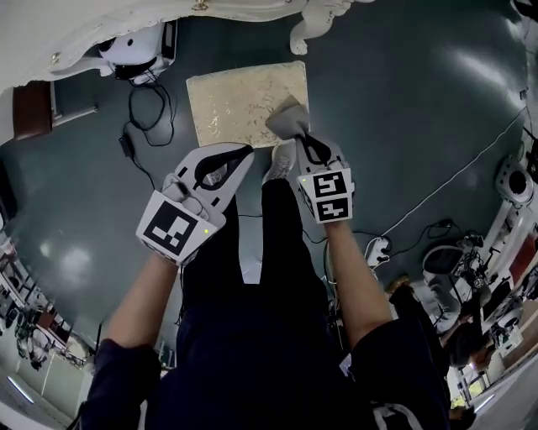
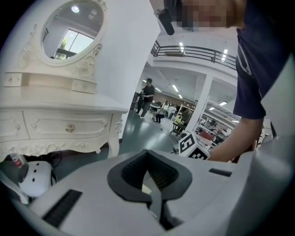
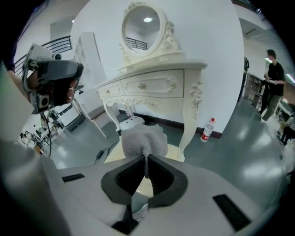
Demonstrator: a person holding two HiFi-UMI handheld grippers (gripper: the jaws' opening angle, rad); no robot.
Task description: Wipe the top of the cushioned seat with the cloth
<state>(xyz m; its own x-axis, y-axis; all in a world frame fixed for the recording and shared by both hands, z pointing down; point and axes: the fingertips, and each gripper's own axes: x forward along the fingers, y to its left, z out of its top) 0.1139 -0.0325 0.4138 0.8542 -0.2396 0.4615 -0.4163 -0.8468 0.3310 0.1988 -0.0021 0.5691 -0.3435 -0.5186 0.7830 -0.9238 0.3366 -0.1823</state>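
The cushioned seat is a cream, gold-patterned square on the dark floor in front of me. My right gripper is shut on a grey cloth, which hangs over the seat's near right corner. In the right gripper view the cloth bunches above the shut gripper, with the seat showing behind it. My left gripper hovers just short of the seat's near edge. In its own view, this left gripper is shut with nothing in it.
A white carved dressing table stands beyond the seat, its leg near the seat's far right corner. A white device with cables lies on the floor at left. A plastic bottle stands by the wall.
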